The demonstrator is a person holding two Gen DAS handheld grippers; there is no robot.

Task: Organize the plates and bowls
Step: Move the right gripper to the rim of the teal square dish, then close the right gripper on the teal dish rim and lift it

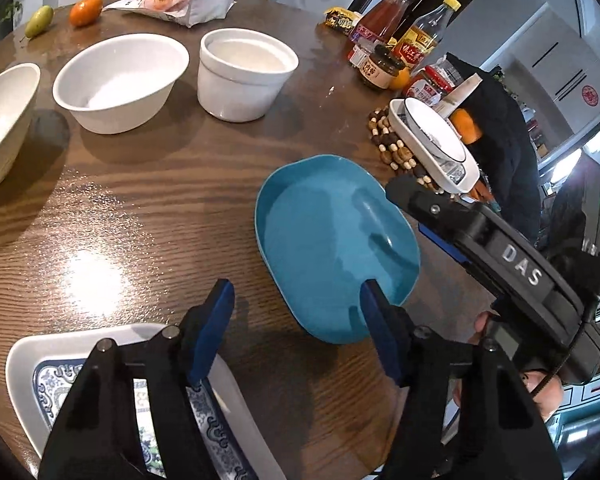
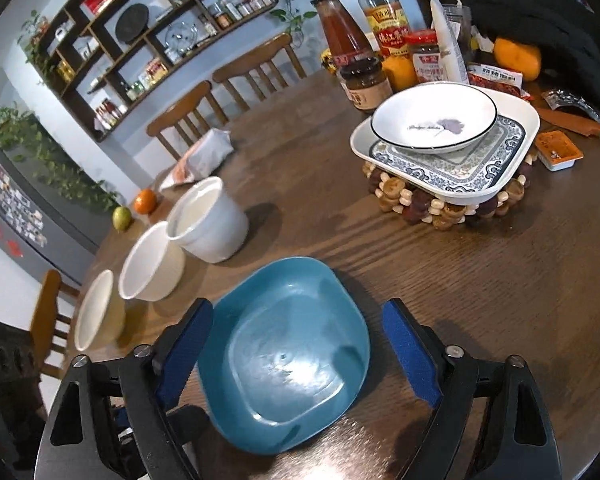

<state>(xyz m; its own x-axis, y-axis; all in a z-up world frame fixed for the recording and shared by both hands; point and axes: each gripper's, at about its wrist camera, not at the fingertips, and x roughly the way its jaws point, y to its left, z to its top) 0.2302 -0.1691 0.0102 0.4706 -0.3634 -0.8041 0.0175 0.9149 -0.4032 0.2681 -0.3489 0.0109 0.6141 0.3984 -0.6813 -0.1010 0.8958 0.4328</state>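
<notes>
We hold the right gripper, jaws wide, astride the teal dish; the left gripper, half-open and empty, sits just beside it.

A teal plate with rounded corners is seated upright on the wooden table. Three white bowls are set in a row beyond it. A small white dish is stacked in a blue-patterned square plate. A second patterned plate is located nearer the table edge
</notes>
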